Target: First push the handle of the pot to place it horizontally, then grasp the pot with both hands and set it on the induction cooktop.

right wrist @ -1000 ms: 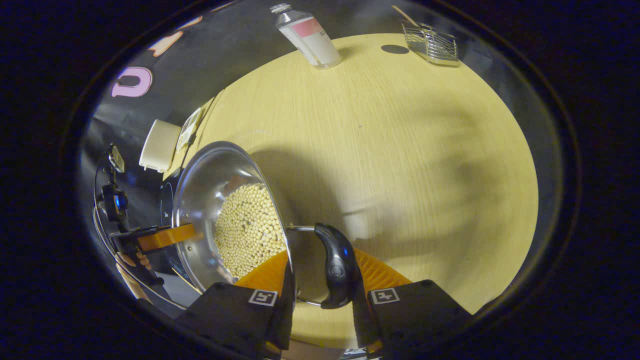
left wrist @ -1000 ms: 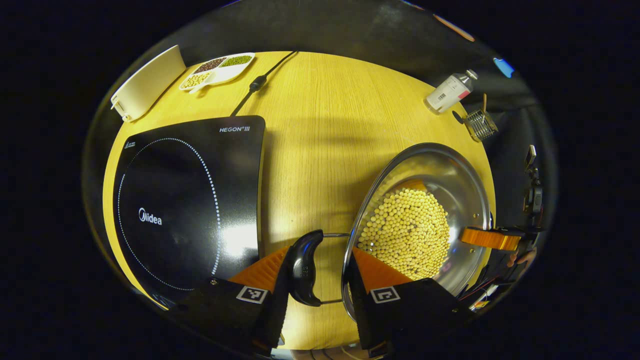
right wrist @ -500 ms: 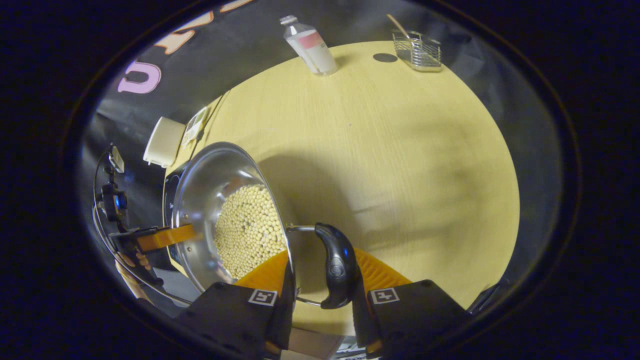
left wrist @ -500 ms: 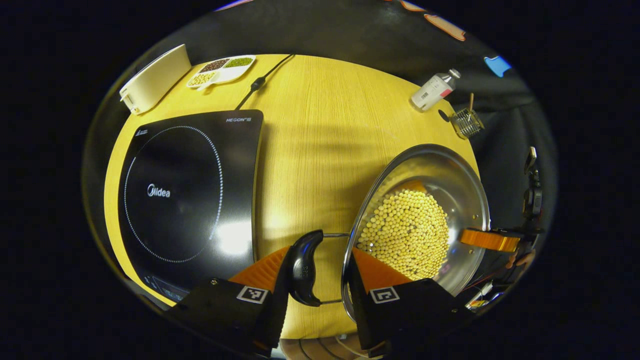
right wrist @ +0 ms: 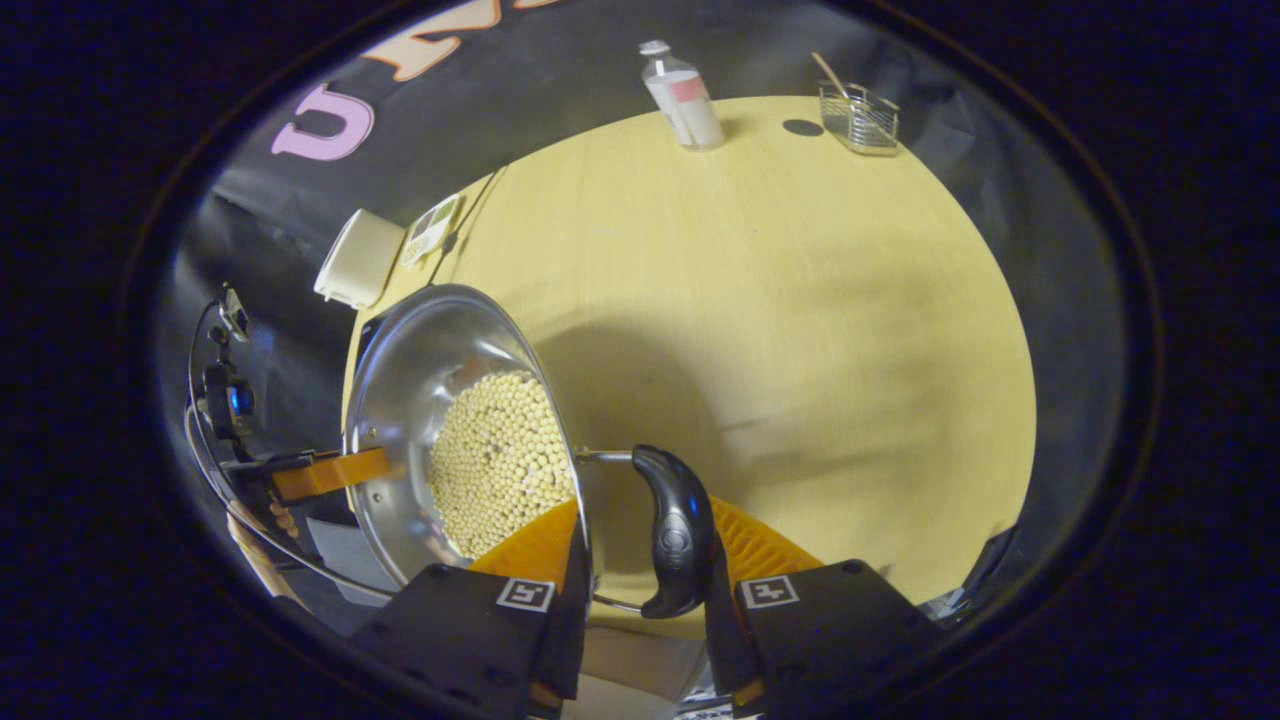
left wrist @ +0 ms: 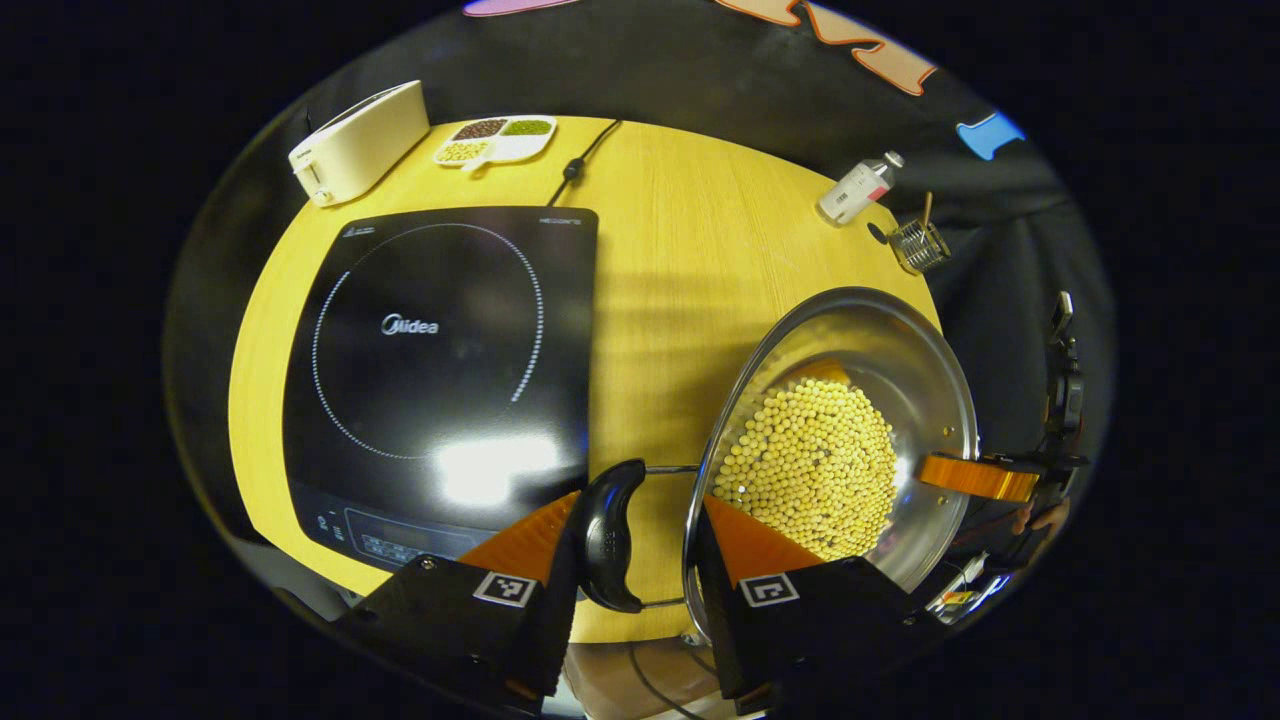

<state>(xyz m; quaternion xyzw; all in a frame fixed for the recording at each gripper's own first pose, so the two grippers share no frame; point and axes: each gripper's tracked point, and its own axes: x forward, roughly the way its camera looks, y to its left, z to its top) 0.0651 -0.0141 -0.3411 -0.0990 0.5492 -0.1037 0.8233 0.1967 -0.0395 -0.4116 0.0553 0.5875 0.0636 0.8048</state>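
A steel pot [left wrist: 900, 350] holding yellow beans [left wrist: 815, 465] hangs above the wooden table [left wrist: 680, 250], carried by both grippers. My left gripper [left wrist: 635, 545] is shut on the pot's black side handle [left wrist: 605, 535], one orange finger outside it and the other inside the rim. In the right gripper view the pot [right wrist: 420, 350] sits at the left. My right gripper [right wrist: 640, 555] is shut on the opposite black handle [right wrist: 678, 535] in the same way. The black induction cooktop [left wrist: 440, 340] lies flat to the left of the pot, bare on top.
At the table's far edge stand a white box-shaped appliance [left wrist: 360, 140], a divided dish of beans [left wrist: 495, 140], a bottle [left wrist: 855, 190] and a small wire basket [left wrist: 918, 245]. The cooktop's cable [left wrist: 580, 160] runs back along the table.
Both grippers have risen with the pot between them, and the table looks smaller and farther below. In the left gripper view the cooktop has slid toward the centre.
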